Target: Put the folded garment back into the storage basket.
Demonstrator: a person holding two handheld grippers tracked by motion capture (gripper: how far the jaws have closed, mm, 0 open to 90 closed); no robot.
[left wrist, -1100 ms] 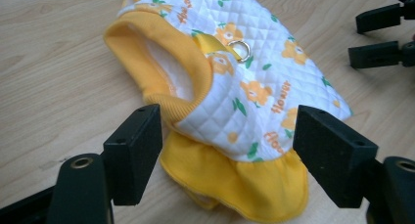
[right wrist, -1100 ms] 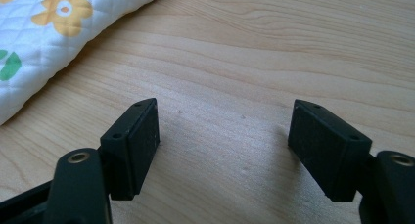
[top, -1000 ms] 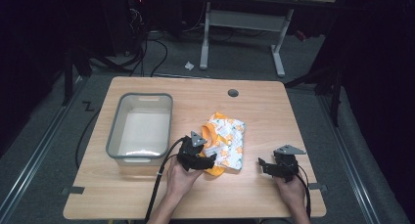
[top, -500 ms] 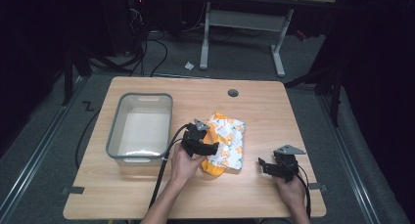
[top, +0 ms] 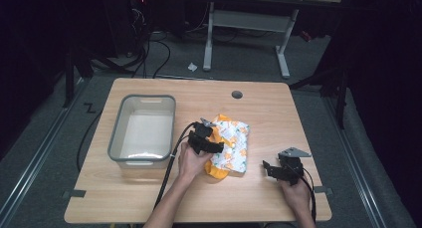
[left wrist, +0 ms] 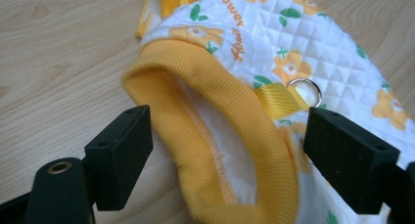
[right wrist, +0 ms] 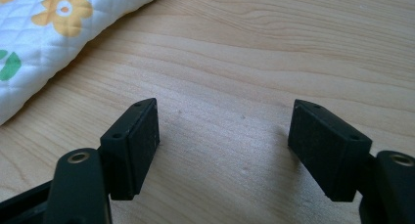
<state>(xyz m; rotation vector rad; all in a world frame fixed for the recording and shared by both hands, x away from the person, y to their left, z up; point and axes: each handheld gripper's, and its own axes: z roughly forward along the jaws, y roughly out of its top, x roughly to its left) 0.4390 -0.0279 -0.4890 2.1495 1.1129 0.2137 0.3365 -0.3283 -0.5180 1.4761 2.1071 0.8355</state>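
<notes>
A white quilted garment (top: 233,144) with orange flowers and yellow ribbed trim lies on the middle of the wooden table (top: 268,113). My left gripper (top: 215,145) is at its left edge. In the left gripper view the left gripper (left wrist: 230,155) is open, its jaws have just been opening, and they stand either side of the yellow ribbed opening (left wrist: 210,97) without pressing on it. A metal ring (left wrist: 306,89) on a yellow loop lies by the right jaw. My right gripper (top: 269,169) rests open on bare wood to the garment's right, nothing between the right gripper's (right wrist: 235,145) jaws, with the garment (right wrist: 44,43) to the upper left.
A grey-rimmed plastic bin (top: 115,133) stands on the table's left half, close to my left hand. A round cable hole (top: 237,94) sits near the far edge. Cables trail from both grippers toward the near edge.
My left gripper has slid away from the person along the garment's left edge. The right gripper has stayed put.
</notes>
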